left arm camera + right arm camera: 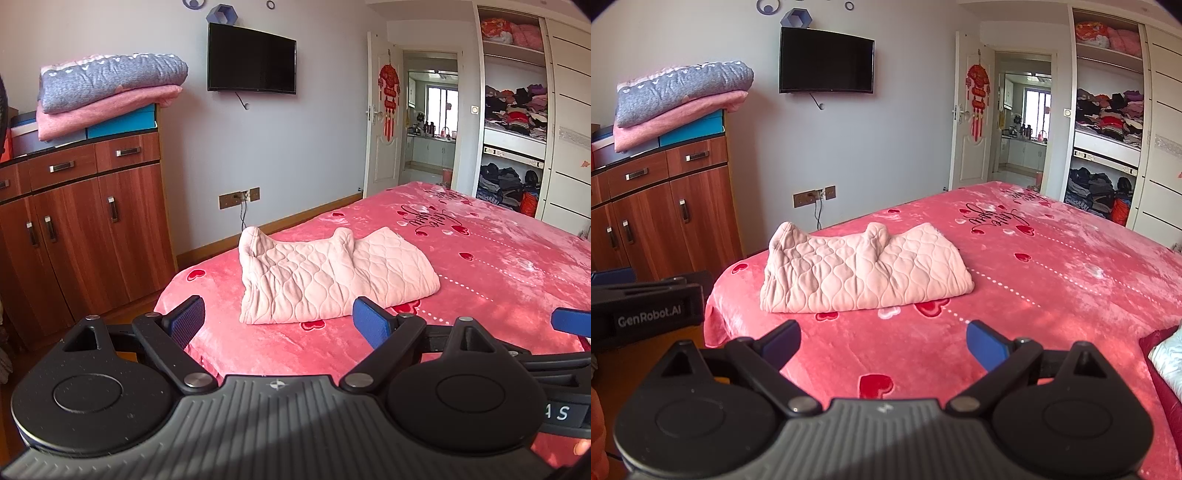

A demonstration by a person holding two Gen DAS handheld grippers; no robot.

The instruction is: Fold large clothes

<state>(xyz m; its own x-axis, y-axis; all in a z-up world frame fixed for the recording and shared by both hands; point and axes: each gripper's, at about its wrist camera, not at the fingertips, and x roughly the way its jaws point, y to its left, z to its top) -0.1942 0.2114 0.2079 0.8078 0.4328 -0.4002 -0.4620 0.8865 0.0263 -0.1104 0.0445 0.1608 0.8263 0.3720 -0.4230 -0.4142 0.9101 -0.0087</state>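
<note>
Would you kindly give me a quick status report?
Left gripper open, empty. Right gripper open, empty. Pink garment folded on bed. Nothing in the way.

Left gripper point(279, 321): level, pointing forward, jaws spread wide, blue pads point(371, 326) facing each other with nothing between them. Right gripper point(884, 345): level, pointing forward, jaws likewise spread wide and empty, one blue pad point(984, 347) on each finger. The two sit side by side at about the same height; the left one's black body shows at the left edge of the right wrist view, and a blue fingertip of the right one shows at the right edge of the left wrist view.
</note>
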